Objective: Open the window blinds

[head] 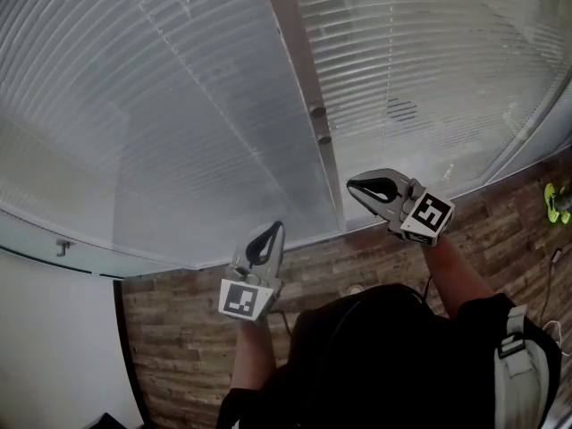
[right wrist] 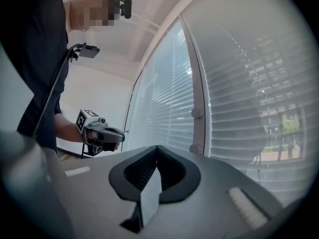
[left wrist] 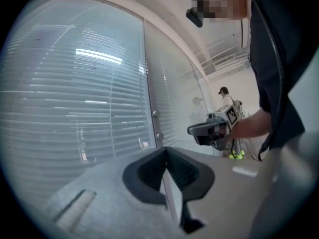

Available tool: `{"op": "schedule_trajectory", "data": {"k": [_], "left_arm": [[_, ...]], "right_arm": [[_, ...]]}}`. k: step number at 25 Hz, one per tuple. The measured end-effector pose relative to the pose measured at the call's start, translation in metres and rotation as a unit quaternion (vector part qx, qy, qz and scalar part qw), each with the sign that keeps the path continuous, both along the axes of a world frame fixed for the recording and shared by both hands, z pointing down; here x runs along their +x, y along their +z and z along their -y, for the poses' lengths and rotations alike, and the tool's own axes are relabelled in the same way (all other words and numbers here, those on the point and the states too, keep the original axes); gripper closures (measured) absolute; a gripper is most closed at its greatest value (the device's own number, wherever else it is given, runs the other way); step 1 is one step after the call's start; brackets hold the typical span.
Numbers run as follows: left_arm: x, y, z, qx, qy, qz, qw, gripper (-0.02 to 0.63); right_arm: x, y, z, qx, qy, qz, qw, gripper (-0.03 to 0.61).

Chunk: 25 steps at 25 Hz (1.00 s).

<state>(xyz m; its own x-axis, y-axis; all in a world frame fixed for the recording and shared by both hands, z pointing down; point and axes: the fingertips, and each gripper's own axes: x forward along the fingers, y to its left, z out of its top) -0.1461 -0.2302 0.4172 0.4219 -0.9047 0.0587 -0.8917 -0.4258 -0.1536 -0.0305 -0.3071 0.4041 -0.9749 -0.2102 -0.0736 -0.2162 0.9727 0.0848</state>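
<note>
Plainly, window blinds (head: 179, 105) closed just ahead, left gripper (head: 272, 229) and right gripper (head: 354, 186) both pinched shut, empty, clear of them, left gripper view alone catches a distant person (left wrist: 224, 91), right gripper view greenery (right wrist: 286, 126) outside.

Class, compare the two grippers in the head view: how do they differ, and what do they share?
The left gripper sits lower in the picture, nearer the person; the right gripper higher, near the window post. The left gripper points up at the blinds; the right gripper points left toward the post. Both are shut and empty.
</note>
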Motion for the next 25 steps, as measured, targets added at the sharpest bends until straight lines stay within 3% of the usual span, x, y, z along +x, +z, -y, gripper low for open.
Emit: {"op": "schedule_trajectory", "data": {"k": [9, 15, 17, 20, 25], "left_arm": [[0.007, -0.001, 0.021, 0.005, 0.039, -0.003, 0.9992, 0.610], [0.008, 0.000, 0.032, 0.001, 0.091, -0.016, 0.9957, 0.609], [0.007, 0.002, 0.033, -0.006, 0.107, -0.019, 0.9940, 0.609], [0.006, 0.001, 0.034, -0.007, 0.129, -0.022, 0.9914, 0.609], [0.002, 0.007, 0.033, -0.010, 0.162, -0.029, 0.9864, 0.609]], "right_arm": [[0.006, -0.002, 0.022, -0.001, 0.058, -0.006, 0.998, 0.572], [0.002, -0.014, 0.033, 0.011, 0.112, -0.030, 0.993, 0.569], [-0.003, -0.020, 0.035, 0.013, 0.126, -0.041, 0.991, 0.518], [-0.012, -0.030, 0.041, 0.044, 0.148, -0.063, 0.986, 0.506], [-0.024, -0.040, 0.054, 0.103, 0.204, -0.124, 0.966, 0.431]]}}
